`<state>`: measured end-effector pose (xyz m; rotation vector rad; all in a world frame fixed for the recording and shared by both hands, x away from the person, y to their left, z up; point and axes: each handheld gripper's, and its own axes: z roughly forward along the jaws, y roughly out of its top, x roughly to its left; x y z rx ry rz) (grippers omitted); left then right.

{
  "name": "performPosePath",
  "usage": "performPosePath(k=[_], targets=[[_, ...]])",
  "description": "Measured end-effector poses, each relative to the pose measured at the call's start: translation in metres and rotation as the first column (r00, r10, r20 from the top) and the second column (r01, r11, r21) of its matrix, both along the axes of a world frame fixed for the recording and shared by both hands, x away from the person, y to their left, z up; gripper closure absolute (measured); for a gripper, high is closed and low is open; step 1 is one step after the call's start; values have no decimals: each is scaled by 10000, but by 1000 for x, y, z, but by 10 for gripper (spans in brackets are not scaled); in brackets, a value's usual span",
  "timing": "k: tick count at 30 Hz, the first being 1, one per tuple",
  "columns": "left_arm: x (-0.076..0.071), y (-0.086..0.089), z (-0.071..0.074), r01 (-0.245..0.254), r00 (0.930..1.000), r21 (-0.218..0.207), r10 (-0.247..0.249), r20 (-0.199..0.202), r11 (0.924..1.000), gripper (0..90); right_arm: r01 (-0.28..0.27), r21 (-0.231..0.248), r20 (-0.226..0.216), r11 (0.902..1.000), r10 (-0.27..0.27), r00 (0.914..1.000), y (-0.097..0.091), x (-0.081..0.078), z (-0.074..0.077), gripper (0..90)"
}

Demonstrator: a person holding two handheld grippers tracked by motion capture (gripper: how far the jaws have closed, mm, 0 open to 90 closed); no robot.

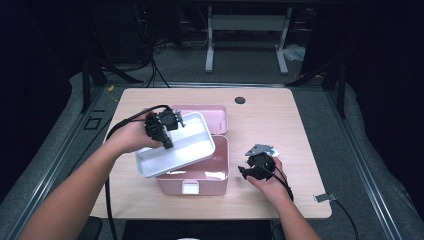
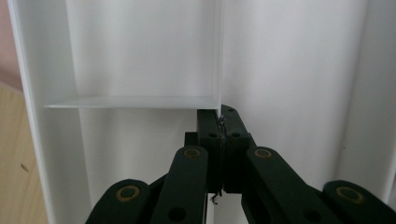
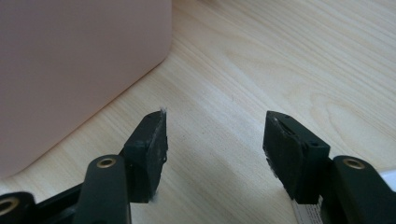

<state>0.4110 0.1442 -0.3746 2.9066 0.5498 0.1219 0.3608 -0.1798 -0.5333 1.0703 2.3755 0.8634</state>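
From the high view, a pink box (image 1: pixel 200 175) stands open near the middle of the wooden table (image 1: pixel 280 125), its lid (image 1: pixel 212 115) lying back on the far side of it. A white tray (image 1: pixel 187 150) hangs tilted over the box's open top, its far end raised and its near end low over the box's left part. The left gripper (image 1: pixel 167 131) sits over the tray's far left portion, held by the person's left hand (image 1: pixel 131 137), with its cable looping back along the forearm. The right gripper (image 1: pixel 257 165) lies to the right of the box, just beside its right wall, in the person's right hand (image 1: pixel 272 182), with a grey three-cornered plate on top. In the left gripper view, the two black jaws are pinched together on the thin upright divider (image 2: pixel 218 56) of the white tray (image 2: pixel 289 70), gripping it at its lower end; a short cross wall (image 2: pixel 130 101) runs off to the left from that divider, and a strip of the table (image 2: pixel 16 154) shows past the tray's left wall. In the right gripper view, the jaws stand wide apart with nothing between them, over bare wood of the table (image 3: pixel 280 60), and the rounded corner of the pink box (image 3: pixel 79 60) lies close by at the upper left, apart from the left jaw.
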Motion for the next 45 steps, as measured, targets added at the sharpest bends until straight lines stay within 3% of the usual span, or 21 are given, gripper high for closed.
performPosePath(k=[6,11,16,22,25,28,31,33,38,40,42,45], targets=[[3,42,-5,-860,9961,-368,853,-216,9956,895,-24,-81,40,10000,24,10000,3,-1,1,398],[4,74,-10,-1443,9888,-646,1415,-469,9874,895,-63,-63,123,10000,64,9999,3,-1,2,398],[4,101,-14,-2138,9764,-1062,2089,-556,9711,895,-42,-174,221,9998,46,9997,3,-1,3,398],[2,127,-20,-2710,9623,-1112,2665,-536,9561,895,-21,-70,258,10000,23,9997,2,-2,5,397],[1,139,-23,-2970,9547,-1103,2930,-510,9485,895,-42,-139,325,9999,46,9995,3,-3,8,397],[-2,150,-26,-3287,9444,-1335,3249,-499,9349,895,-76,-228,422,9997,85,9991,4,-3,10,396],[-4,156,-30,-3407,9401,-1490,3348,-638,9283,895,-35,-322,479,9995,51,9988,4,-3,15,394],[-8,162,-39,-3583,9336,-1603,3513,-712,9197,895,-116,-390,447,9992,133,9989,4,-3,19,393],[-12,173,-49,-3884,9214,-1629,3807,-773,9070,895,-414,-598,358,9974,436,9984,3,0,34,393],[-13,176,-51,-3911,9203,-1623,3835,-771,9059,895,-390,-605,342,9974,411,9986,3,0,37,393],[-14,182,-56,-4088,9126,-1608,4018,-752,8984,895,-513,-564,230,9971,527,9983,0,3,48,390],[-15,184,-65,-4242,9055,-1395,4178,-738,8947,895,-655,-838,-8,9943,657,9978,-5,8,58,386]])
